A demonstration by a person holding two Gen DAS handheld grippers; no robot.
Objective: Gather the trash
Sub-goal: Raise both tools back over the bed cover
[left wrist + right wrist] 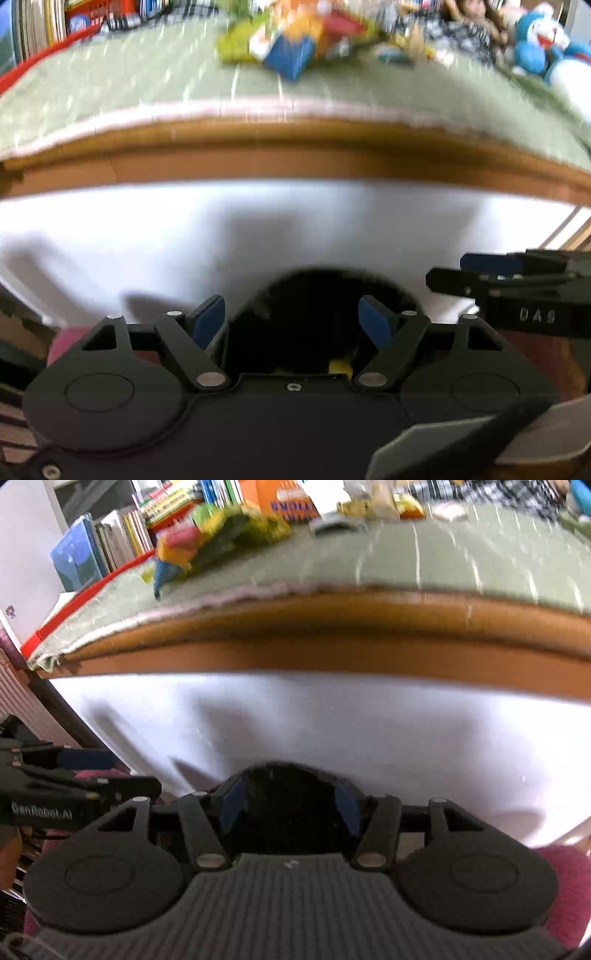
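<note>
Green matting (147,92) covers the table top ahead of me, with a wooden edge (295,147) along its near side and a white panel (258,229) below that. Everything is smeared with motion blur (so small details are lost).

Far across the mat lies the trash: a heap of coloured wrappers and cartons (295,44), yellow-green, orange, red and one blue piece, as my left camera sees it. My right camera shows the same sort of litter (207,539) at the far left of the mat, and more scraps (369,506) along the far edge. Books (110,542) stand in a row at the far left, behind a red strip (88,594). A blue plush toy (543,44) sits at the far right.

My left gripper (299,321) hangs low in front of the white panel, well short of the trash, its blue pads (208,317) spread apart with nothing between them. My right gripper (290,805) is likewise spread and empty, its pads (231,805) level with the panel. Each gripper shows at the edge of the other's view, so they are side by side.
</note>
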